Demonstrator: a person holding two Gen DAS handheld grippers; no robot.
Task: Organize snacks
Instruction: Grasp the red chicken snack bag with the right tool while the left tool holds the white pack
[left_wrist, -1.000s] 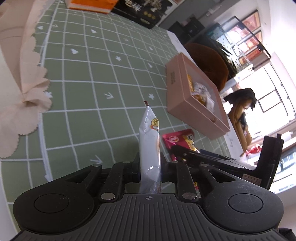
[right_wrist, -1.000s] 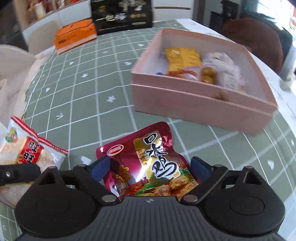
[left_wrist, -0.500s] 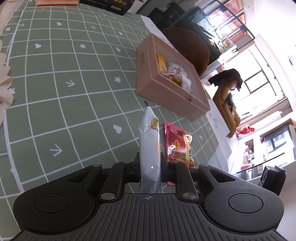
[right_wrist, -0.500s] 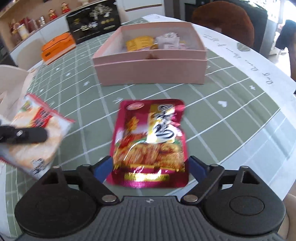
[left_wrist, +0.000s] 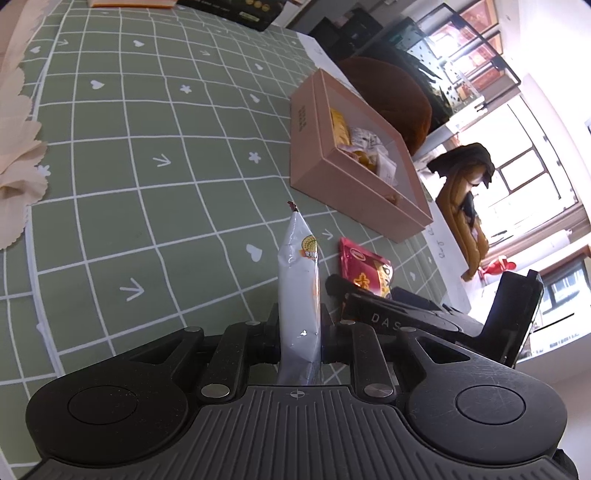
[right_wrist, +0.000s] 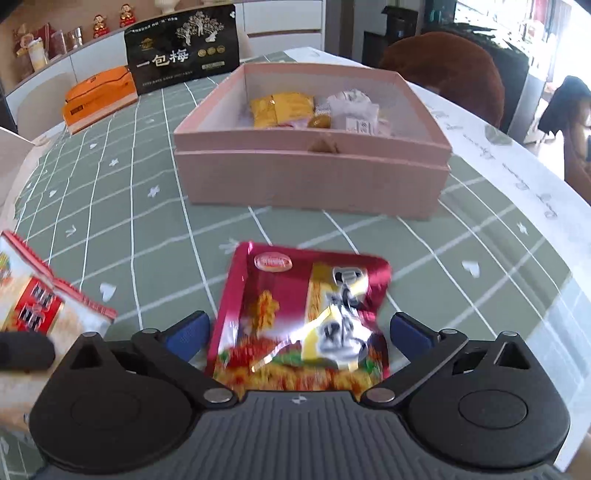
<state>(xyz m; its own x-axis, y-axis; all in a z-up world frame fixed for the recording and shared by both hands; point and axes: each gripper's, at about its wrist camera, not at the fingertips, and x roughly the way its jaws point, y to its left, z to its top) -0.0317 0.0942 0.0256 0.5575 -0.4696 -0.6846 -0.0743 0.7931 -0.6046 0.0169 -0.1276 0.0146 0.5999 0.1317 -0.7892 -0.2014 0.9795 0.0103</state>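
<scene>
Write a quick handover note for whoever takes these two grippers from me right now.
Left gripper: shut on the white rice-cracker pack, held above the table.
Right gripper: fingers opening, red snack pouch between them, not pressed.
Pink box: sits beyond the pouch, already holding several snacks.
Left to do: grip the pouch, then put both packs in the box.

**What the two views leave unclear**

The red snack pouch (right_wrist: 299, 325) between the opening fingers of the right hand-held gripper (right_wrist: 297, 332) is motion-blurred; its print cannot be read, and its near end is hidden behind the gripper body. To the left, the rice cracker bag (right_wrist: 40, 306) is cut off by the picture's edge. In the left wrist view that bag (left_wrist: 299, 295) shows edge-on only, its lower end hidden. The packets in the pink box (right_wrist: 314, 177) are too small to identify
</scene>
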